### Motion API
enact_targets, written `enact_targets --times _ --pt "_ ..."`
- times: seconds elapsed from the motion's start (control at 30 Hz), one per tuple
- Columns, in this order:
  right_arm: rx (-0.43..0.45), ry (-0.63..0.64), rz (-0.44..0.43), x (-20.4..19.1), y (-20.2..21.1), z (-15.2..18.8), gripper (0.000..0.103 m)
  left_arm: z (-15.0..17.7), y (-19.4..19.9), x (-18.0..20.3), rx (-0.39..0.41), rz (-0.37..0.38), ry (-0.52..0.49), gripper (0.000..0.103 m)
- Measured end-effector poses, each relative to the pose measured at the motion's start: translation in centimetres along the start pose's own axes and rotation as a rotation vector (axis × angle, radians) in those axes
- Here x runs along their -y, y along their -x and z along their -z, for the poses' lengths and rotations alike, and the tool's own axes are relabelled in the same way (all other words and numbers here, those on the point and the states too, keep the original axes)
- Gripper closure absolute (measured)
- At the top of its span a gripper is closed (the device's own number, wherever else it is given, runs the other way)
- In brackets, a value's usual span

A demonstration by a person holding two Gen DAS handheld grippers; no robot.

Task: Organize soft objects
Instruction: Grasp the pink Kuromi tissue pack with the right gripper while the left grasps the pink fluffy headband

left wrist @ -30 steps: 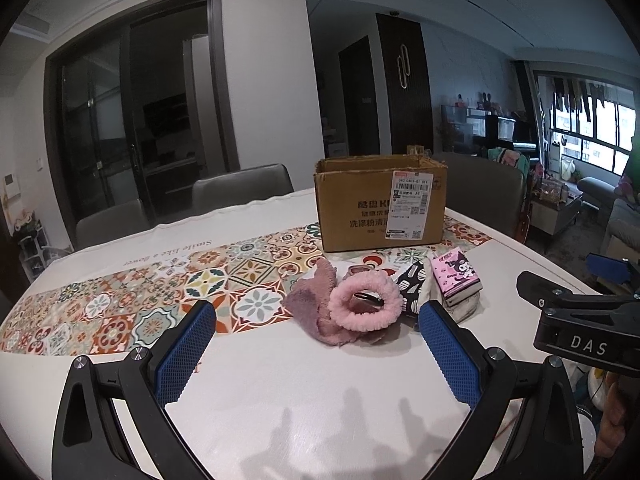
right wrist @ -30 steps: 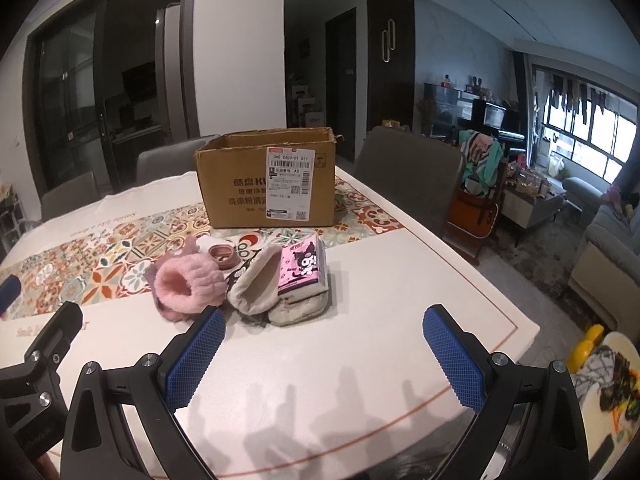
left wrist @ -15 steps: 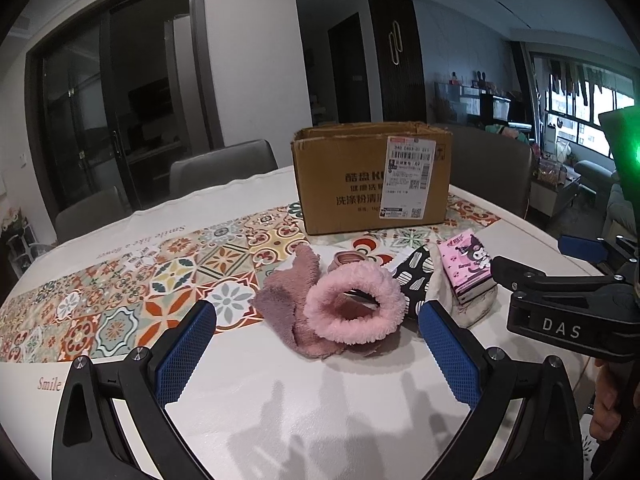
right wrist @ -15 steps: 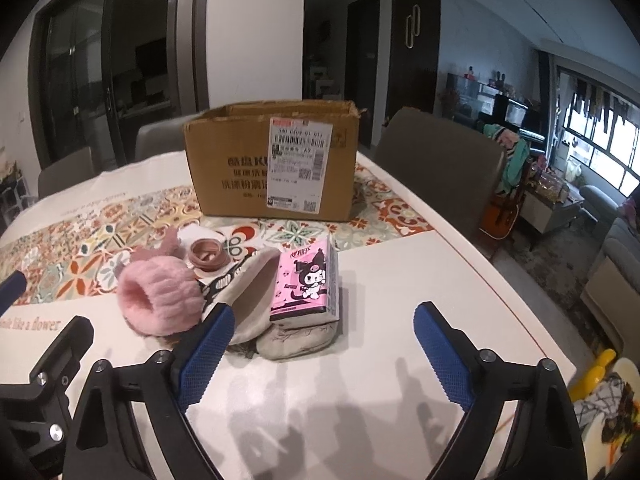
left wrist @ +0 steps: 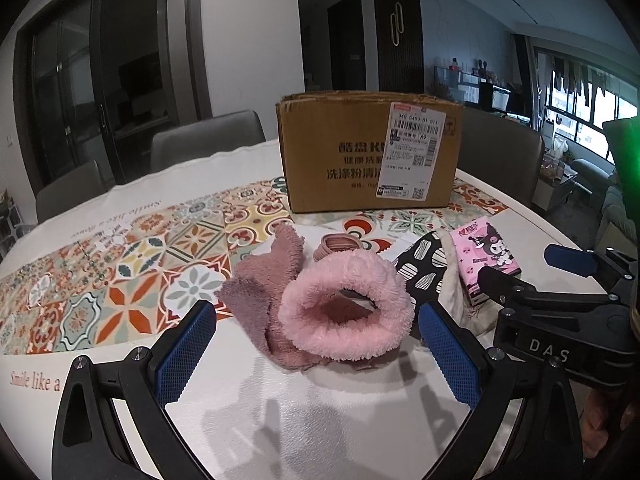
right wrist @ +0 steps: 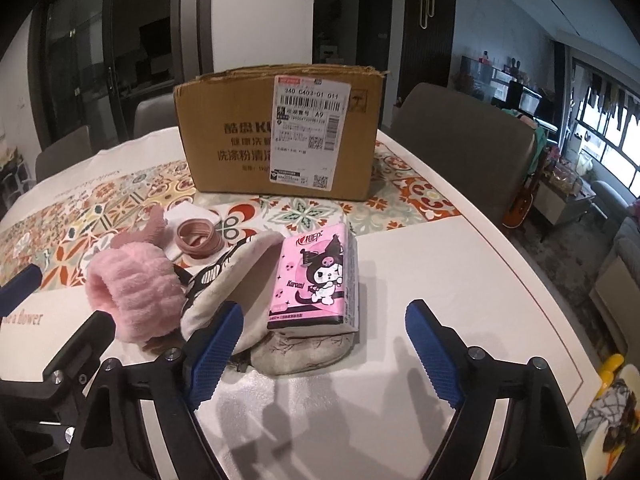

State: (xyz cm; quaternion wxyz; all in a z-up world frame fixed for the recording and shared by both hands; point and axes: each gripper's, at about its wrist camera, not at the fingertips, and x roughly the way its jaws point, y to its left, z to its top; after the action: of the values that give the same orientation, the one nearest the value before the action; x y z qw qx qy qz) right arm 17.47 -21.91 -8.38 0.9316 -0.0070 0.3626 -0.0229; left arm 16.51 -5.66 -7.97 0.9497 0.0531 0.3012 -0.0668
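A small pile of soft things lies on the white table (left wrist: 328, 416) before a cardboard box (left wrist: 368, 156). It holds a fluffy pink headband (left wrist: 346, 312), a mauve cloth (left wrist: 260, 280), a coil of hair ties (left wrist: 340, 243), a black-and-white patterned pouch (left wrist: 424, 260) and a pink tissue pack (right wrist: 316, 280) resting on a beige pouch (right wrist: 300, 350). My left gripper (left wrist: 316, 356) is open, and the headband sits just ahead between its fingers, untouched. My right gripper (right wrist: 324, 346) has its jaws closing, still apart, with the tissue pack and beige pouch just beyond its tips.
A tiled patterned runner (left wrist: 120, 280) crosses the table under the box (right wrist: 280, 132). Grey chairs (right wrist: 460, 132) stand around the far side. The table edge curves close on the right (right wrist: 560, 320). My right gripper's body (left wrist: 560, 304) crowds the right of the left wrist view.
Both grippers have moved forward and down towards the pile, which now looks much larger. The right gripper's fingers have drawn somewhat closer together.
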Motion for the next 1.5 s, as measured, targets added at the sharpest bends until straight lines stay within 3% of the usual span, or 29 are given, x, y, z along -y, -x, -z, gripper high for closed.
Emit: enact_targets --times 0.43,0.6,0.73,0.8,0.9,1.27,1.37,1.5 --pt "-0.032 0.022 0.034 -0.3 -2.9 -0.4 0.026 -0.4 -2.1 0.5 -0.025 0.009 0.005 0.002" --pt "-0.033 0.031 0.034 -0.5 -3.6 -0.7 0.031 -0.3 -3.1 0.5 -0.054 0.023 0.013 0.008" --pt "-0.036 0.039 0.03 -0.6 -3.7 -0.7 0.037 -0.1 -3.5 0.5 -0.069 0.043 0.015 0.018" --pt "-0.034 0.043 0.017 -0.7 -3.7 -0.7 0.045 -0.1 -3.6 0.6 -0.074 0.05 0.007 0.021" --pt "-0.041 0.039 0.001 -0.7 -3.8 -0.6 0.047 -0.1 -3.7 0.7 -0.081 0.06 0.007 0.026" --pt "-0.022 -0.06 -0.065 0.9 -3.0 -0.5 0.055 -0.2 -3.4 1.0 -0.072 0.069 -0.015 0.067" --pt "-0.012 -0.066 -0.065 1.0 -2.6 -0.4 0.057 -0.2 -3.3 1.0 -0.071 0.068 -0.018 0.075" --pt "0.003 -0.071 -0.055 1.1 -2.0 -0.4 0.06 -0.3 -2.8 0.9 -0.058 0.067 -0.009 0.077"
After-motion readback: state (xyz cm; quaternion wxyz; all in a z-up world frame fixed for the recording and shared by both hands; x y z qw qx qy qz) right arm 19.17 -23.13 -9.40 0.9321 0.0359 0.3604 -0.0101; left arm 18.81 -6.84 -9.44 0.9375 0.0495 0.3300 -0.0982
